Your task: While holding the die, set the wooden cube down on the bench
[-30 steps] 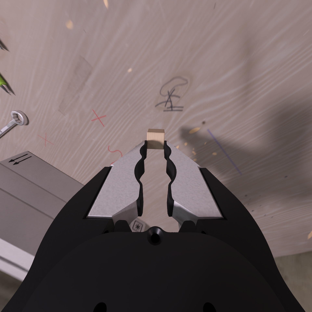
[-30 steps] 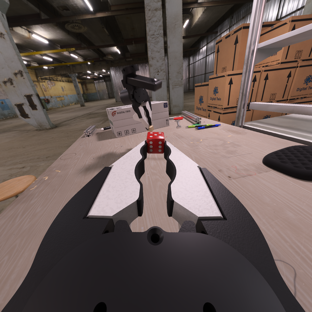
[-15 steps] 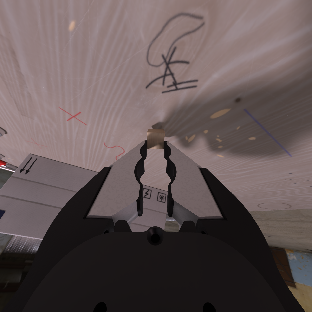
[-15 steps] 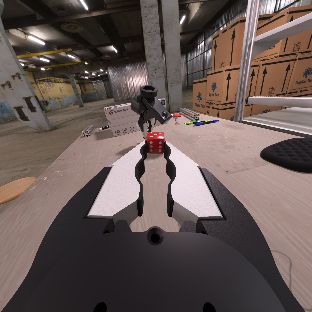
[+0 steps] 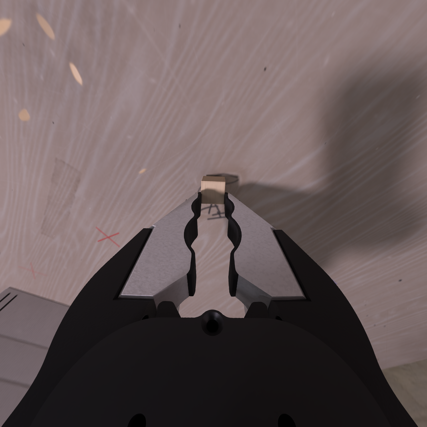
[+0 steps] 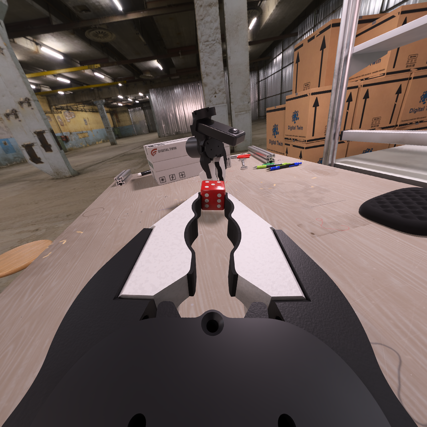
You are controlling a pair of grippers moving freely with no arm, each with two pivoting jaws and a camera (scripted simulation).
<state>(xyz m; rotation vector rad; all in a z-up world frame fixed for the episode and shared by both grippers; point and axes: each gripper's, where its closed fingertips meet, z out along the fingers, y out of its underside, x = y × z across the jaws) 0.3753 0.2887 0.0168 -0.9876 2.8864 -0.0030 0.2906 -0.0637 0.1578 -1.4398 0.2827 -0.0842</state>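
In the left wrist view my left gripper [image 5: 212, 199] is shut on a small pale wooden cube [image 5: 212, 193] at its fingertips and points down at the wooden bench [image 5: 254, 104], close above a black scribble. In the right wrist view my right gripper [image 6: 212, 201] is shut on a red die with white pips [image 6: 212, 195], held level above the bench [image 6: 300, 265]. The left gripper also shows in the right wrist view [image 6: 213, 147], upright just behind the die, its tips and the cube hidden by the die.
A white box [image 6: 171, 161] stands behind the left gripper and shows at the lower left of the left wrist view [image 5: 25, 323]. Pens [image 6: 277, 165], an aluminium bar [image 6: 262, 153], a black mat [image 6: 399, 210], a round stool [image 6: 20, 256], shelving and cartons lie around.
My left gripper has tilted and shifted with the cube; the black scribble now lies under its tips instead of far ahead. My right gripper keeps the die almost still.
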